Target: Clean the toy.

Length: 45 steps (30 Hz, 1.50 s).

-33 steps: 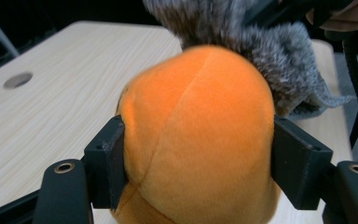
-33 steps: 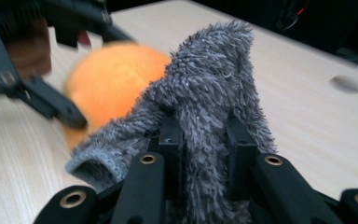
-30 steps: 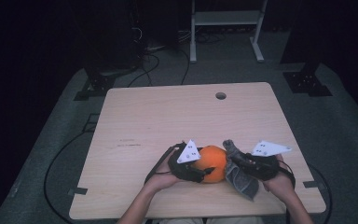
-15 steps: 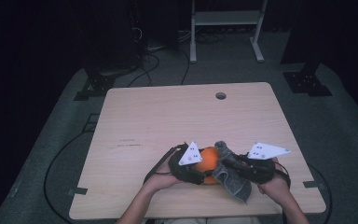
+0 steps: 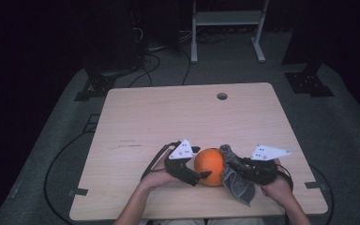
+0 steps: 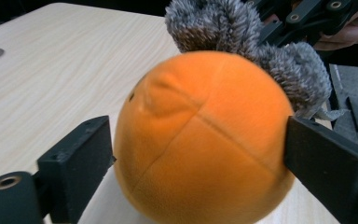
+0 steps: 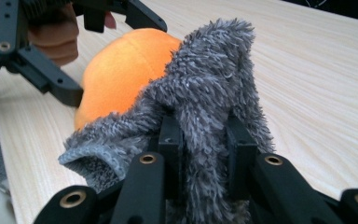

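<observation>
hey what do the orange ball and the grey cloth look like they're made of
The orange ball looks like a soft plush toy: matte, short-napped fabric, stitched seams crossing it and a dimple. The grey cloth looks like fluffy microfibre or chenille, with a long shaggy pile.

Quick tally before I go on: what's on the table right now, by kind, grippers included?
Orange plush ball: 1
Grey fuzzy cloth: 1
Grippers: 2, the left gripper with jaws on either side of the ball, the right gripper shut on the cloth
Total: 4
</observation>
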{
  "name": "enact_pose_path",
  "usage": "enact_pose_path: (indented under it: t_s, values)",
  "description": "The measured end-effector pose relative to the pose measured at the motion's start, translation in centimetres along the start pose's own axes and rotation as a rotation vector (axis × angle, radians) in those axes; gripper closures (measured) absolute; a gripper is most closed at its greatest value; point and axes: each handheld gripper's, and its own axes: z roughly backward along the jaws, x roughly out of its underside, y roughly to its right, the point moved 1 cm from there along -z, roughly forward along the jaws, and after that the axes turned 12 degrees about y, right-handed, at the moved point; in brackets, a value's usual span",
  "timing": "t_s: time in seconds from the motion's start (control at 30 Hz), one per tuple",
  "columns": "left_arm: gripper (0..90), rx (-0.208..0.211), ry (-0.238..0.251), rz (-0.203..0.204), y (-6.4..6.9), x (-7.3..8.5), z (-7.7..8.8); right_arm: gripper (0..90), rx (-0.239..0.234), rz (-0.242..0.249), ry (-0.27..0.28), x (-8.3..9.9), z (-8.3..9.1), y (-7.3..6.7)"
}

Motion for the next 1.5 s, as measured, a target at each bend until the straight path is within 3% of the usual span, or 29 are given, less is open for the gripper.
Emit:
enact_pose_path:
  t_s: [0.13, 0.27, 0.43, 0.53, 0.6, 0.7, 0.8, 0.87, 0.93, 0.97, 1.0, 1.07, 1.17, 1.27, 1.43, 1.5]
  values:
    - [5.9, 0.016, 0.037, 0.060, -0.1, 1.0, -0.9, 71.7, 0.005, -0.029, -0.008, 0.5, 0.0, 0.6]
    - [6.1, 0.013, 0.051, 0.047, 0.2, 1.4, -1.1, 71.7, 0.014, -0.036, -0.009, 0.7, 0.0, 0.9]
    - [18.4, -0.031, 0.014, -0.005, 0.7, 0.6, -1.1, 71.6, 0.026, -0.050, 0.001, 1.0, 0.3, 1.1]
    - [22.0, -0.034, 0.010, -0.022, 1.0, 0.4, -1.2, 71.4, 0.036, -0.067, -0.008, 0.9, 0.8, 1.4]
    - [24.0, -0.044, 0.017, -0.017, 1.0, 0.4, -1.2, 71.8, 0.042, -0.079, 0.014, 0.3, 1.4, 1.3]
    - [24.5, -0.056, 0.027, -0.001, 1.3, 0.4, -1.5, 71.8, 0.012, -0.050, 0.063, -1.1, 1.7, 0.2]
    - [17.9, -0.027, 0.018, -0.031, 1.6, 0.4, -1.7, 71.5, 0.019, 0.022, 0.016, -1.1, 1.1, -0.7]
    - [8.8, -0.010, 0.018, -0.008, 1.2, 0.3, -1.4, 71.6, 0.003, 0.025, 0.010, -0.5, 1.0, -0.5]
    - [5.6, -0.024, 0.012, 0.025, 0.8, 0.5, -1.5, 71.5, 0.007, 0.025, 0.003, -0.4, 1.2, -0.3]
    - [5.7, -0.014, -0.006, 0.066, 0.6, 0.7, -1.8, 71.5, 0.006, 0.024, 0.002, -0.4, 1.3, -0.3]
    - [5.7, -0.009, -0.011, 0.082, 0.7, 1.0, -2.1, 71.5, 0.005, 0.027, 0.003, -0.3, 1.2, -0.4]
    - [10.6, -0.017, 0.016, 0.055, 1.2, 1.2, -2.3, 71.4, 0.011, 0.022, -0.004, -0.3, 1.2, -0.3]
    - [23.3, -0.035, 0.003, 0.065, 1.3, 0.1, -1.8, 71.3, 0.025, 0.006, 0.014, -0.5, 1.5, 0.0]
    - [24.0, -0.033, -0.005, 0.031, 1.7, -1.0, -1.2, 71.2, 0.039, 0.028, 0.036, -1.2, 1.4, -0.3]
    - [20.6, 0.005, -0.023, 0.056, 1.3, -1.1, -0.4, 71.3, 0.062, 0.003, 0.016, -0.4, 0.1, 0.3]
    - [22.3, -0.004, -0.017, 0.051, 1.2, -0.9, -0.3, 71.2, 0.064, -0.012, 0.017, -0.2, 0.0, 0.5]
